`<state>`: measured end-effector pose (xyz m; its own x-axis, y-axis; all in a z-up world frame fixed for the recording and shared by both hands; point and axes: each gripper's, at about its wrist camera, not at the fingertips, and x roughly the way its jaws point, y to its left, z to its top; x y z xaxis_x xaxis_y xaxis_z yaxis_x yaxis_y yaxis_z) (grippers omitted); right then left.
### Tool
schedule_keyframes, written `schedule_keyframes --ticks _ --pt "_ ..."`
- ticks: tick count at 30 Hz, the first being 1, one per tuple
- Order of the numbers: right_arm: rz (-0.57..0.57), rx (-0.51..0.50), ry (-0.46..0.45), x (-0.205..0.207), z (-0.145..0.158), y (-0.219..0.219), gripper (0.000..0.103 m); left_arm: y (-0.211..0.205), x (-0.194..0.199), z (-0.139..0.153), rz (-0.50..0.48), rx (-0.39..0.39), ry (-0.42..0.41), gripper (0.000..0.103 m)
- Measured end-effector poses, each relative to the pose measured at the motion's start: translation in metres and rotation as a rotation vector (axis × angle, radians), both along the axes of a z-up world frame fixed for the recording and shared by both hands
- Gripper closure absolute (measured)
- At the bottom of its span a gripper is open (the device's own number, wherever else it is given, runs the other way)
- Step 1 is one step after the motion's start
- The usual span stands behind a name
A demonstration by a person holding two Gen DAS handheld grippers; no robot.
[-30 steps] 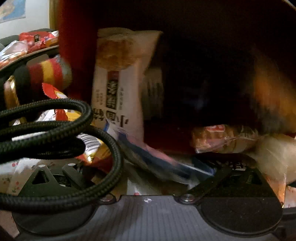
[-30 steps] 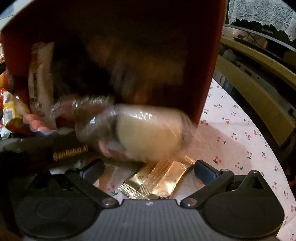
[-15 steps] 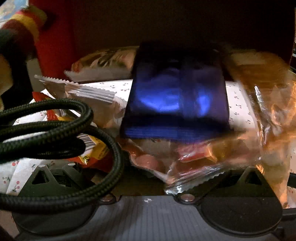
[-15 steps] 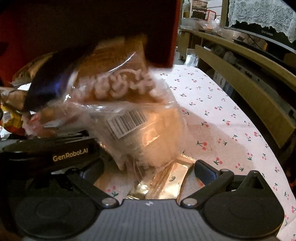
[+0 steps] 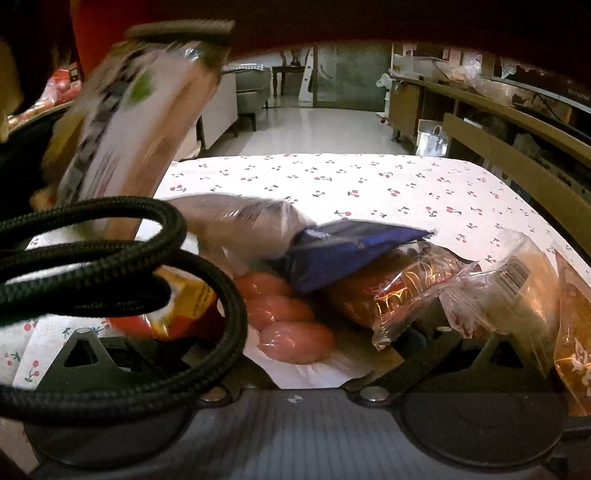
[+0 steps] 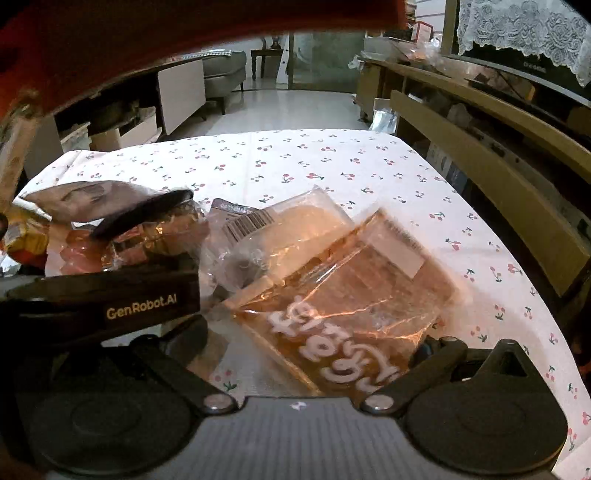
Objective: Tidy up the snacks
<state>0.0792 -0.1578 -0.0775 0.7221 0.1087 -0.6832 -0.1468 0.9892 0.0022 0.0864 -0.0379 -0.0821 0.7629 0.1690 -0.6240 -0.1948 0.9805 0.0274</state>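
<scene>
Several snacks (image 6: 332, 295) heaped before right gripper (image 6: 306, 354)

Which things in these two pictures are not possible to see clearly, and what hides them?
- Left gripper fingers, left wrist view: covered by the black cable and the snack pile.
- Falling packet, left wrist view: motion blur, print unreadable.
- Red box, right wrist view: cut off by the top edge.
- Right gripper, right wrist view: fingertips hidden under the orange packet.

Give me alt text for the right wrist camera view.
A heap of wrapped snacks lies on a cherry-print tablecloth just ahead of the right gripper, a clear orange-tinted packet nearest. A red box hangs overhead.
</scene>
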Motion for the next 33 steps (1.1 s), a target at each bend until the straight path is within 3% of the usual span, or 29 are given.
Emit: schedule_keyframes --ticks 33 --pt "-0.008 0.005 -0.030 -0.006 -0.002 0.002 0.000 0.001 0.006 0.001 0.000 0.000 0.002 0.000"
